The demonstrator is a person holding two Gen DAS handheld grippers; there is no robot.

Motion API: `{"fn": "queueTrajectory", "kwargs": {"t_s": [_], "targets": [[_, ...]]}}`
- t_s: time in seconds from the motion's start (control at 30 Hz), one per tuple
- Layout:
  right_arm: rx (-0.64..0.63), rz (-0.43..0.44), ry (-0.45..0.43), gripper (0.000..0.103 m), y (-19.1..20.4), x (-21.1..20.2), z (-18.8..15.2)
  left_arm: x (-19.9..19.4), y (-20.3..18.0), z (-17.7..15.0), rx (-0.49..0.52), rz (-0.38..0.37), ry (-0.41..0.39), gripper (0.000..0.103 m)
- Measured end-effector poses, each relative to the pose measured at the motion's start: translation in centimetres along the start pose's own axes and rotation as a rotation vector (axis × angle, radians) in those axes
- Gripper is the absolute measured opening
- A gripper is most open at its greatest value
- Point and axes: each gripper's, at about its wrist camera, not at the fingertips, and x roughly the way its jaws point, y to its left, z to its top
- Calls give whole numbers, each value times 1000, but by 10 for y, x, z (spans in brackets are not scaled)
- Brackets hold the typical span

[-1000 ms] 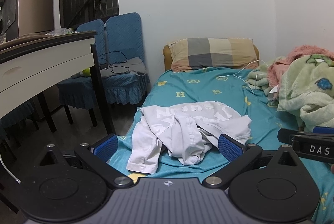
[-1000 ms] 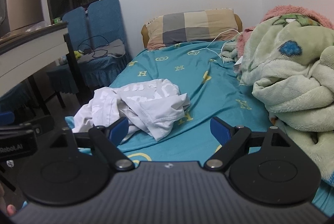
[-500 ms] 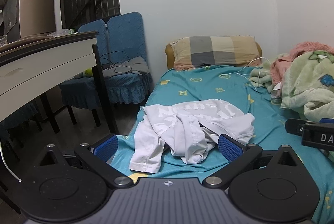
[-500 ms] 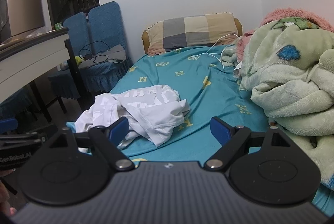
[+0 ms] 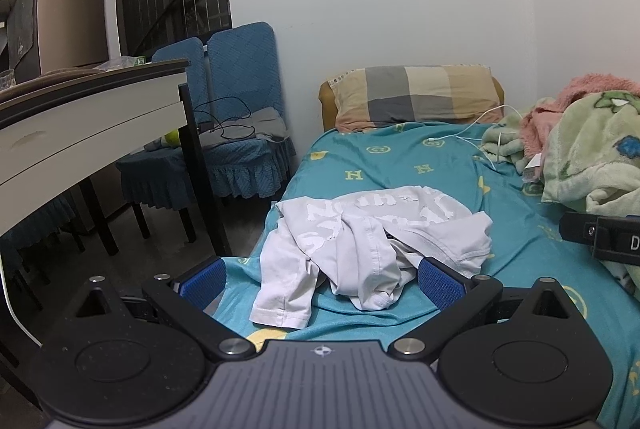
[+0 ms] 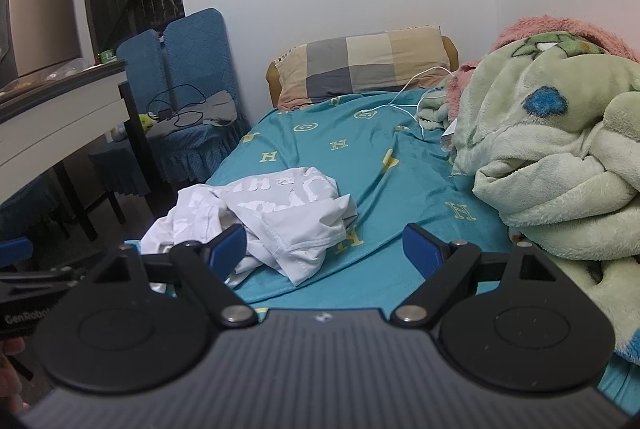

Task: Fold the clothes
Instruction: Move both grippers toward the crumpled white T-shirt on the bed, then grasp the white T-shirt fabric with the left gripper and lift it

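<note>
Shirt (image 5: pixel 372 241), white w/ pale lettering, lies crumpled on the bed (image 5: pixel 400 165) near its foot edge, at approx 12 o'clock from the left claw (image 5: pixel 320 275); one sleeve trails toward 7 o'clock over the bed edge. Left claw: fingers wide apart, nothing between them, blue pads (image 5: pixel 438 279) flanking the shirt's near hem in view but contact can't be told. Right claw (image 6: pixel 326 249): fingers also spread apart, holding nothing, above the teal sheet; shirt sits at approx 10–11 o'clock from it in the right view (image 6: pixel 272 217), left pad (image 6: pixel 230 243) overlapping the cloth in view. Right claw's side shows at 3 o'clock in the left view; left claw's side at 9 o'clock in the right view.

Pillow (image 5: pixel 414 97), checked, at bed head, 12 o'clock. Blanket (image 6: pixel 552 149), green fleece, heaped at 2–3 o'clock, w/ pink cloth (image 6: pixel 532 27) behind it. White cable (image 5: pixel 472 133) runs across the sheet near the pillow. Desk (image 5: pixel 80 133) at 9–10 o'clock beside the bed; blue chairs (image 5: pixel 236 101) beyond it, w/ grey cloth and black cord on a seat.
</note>
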Motion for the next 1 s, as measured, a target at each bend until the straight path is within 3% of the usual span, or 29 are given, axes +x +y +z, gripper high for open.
{"fn": "queueTrajectory", "kwargs": {"t_s": [0.27,0.43,0.7,0.8,1.0], "targets": [[40,-7,14,87,-8,2,1,15,-8,0,45,-37,17,103],[125,-13,33,87,-27,5,2,44,-24,17,171,-50,2,103],[245,-25,71,87,-56,18,-4,134,-55,33,290,-115,52,102],[295,-27,81,87,-65,24,-7,172,-64,31,295,-119,89,100],[302,-50,82,87,-64,43,-11,235,-68,22,224,-100,141,80]]}}
